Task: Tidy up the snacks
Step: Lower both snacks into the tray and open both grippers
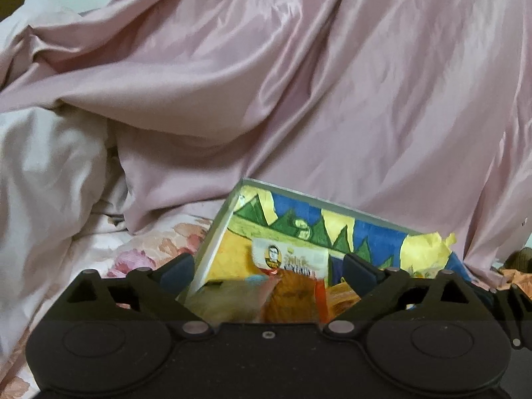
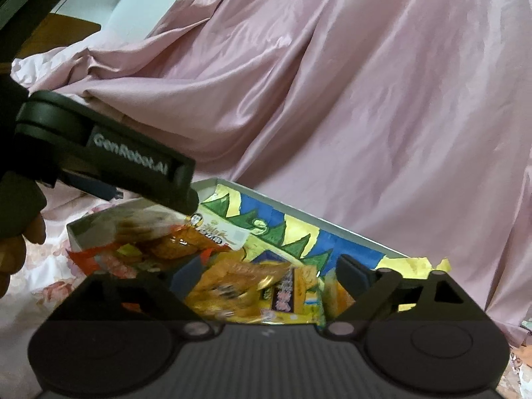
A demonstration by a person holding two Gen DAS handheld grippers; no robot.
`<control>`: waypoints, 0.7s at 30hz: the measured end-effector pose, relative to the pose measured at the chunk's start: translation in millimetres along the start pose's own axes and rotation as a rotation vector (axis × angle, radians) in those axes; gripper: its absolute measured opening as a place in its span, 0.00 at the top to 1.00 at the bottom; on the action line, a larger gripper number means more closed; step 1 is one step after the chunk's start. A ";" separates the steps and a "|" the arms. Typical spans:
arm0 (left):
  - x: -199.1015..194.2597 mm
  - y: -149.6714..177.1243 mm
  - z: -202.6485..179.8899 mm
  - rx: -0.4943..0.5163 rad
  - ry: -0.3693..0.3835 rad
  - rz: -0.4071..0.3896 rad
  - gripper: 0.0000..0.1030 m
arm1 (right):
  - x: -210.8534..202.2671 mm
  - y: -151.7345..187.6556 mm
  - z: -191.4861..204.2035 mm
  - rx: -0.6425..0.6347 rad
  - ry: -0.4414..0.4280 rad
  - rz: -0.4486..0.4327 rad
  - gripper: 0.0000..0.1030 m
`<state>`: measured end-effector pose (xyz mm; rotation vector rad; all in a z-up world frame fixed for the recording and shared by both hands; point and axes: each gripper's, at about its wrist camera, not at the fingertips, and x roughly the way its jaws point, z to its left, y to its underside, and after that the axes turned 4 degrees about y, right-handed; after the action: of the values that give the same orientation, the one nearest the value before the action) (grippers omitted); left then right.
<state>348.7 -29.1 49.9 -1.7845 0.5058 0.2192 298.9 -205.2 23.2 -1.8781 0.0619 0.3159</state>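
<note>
Snack packets (image 2: 232,282) heaped in painted box (image 2: 299,232) on bed (image 1: 139,252); both claws, left (image 1: 269,269) and right (image 2: 266,272), gape wide, empty, above heap; packets likely light, crinkly, slippery; best pinched at sealed edge.

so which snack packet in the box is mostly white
The white packet with the round face logo, leaning against the box's painted wall. The others piled in front of it are orange, yellow or red.

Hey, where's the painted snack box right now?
The painted box sits on the bed in front of the pink blanket, low and centre in both wrist views, tilted, with snack packets inside and the left gripper over its left end.
</note>
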 end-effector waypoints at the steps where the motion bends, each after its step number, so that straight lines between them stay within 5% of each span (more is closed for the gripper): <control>1: -1.9 -1.4 -0.7 0.001 -0.003 -0.005 0.04 | -2.0 -0.9 -0.7 0.002 0.003 -0.004 0.07; 21: -42.8 -17.1 -14.5 0.041 -0.005 -0.070 0.01 | -40.0 -26.2 -21.9 0.058 0.038 -0.061 0.00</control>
<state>316.7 -30.0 86.2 -1.7578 0.4400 0.1634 269.7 -221.7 63.7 -1.8248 0.0398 0.2341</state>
